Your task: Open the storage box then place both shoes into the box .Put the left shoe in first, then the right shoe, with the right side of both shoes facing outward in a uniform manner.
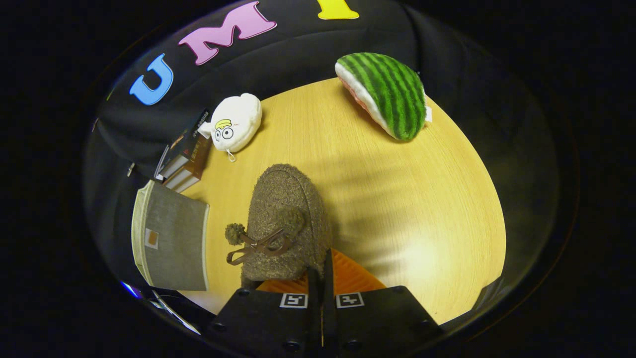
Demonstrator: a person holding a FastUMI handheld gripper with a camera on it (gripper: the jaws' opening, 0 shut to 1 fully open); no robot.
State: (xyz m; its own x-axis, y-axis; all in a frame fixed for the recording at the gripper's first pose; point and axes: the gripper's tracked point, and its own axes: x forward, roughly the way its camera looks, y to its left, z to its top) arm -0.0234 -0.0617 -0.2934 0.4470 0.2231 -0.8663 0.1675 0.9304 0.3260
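Wooden counter [377, 199] carries the brown shoe [285, 219] just ahead. My jaws are pressed together on its heel rim; thin hold, so it may slip when lifted.

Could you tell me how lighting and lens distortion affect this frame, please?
Gripper view: fisheye bends the table edge; glare patch ahead of the hand-held gripper, whose fingers look closed on the brown shoe heel; soft shadows beside it; watermelon plush sharp.

The gripper [322, 278] fingers [313, 283] seem pressed together, pointing forward and down.
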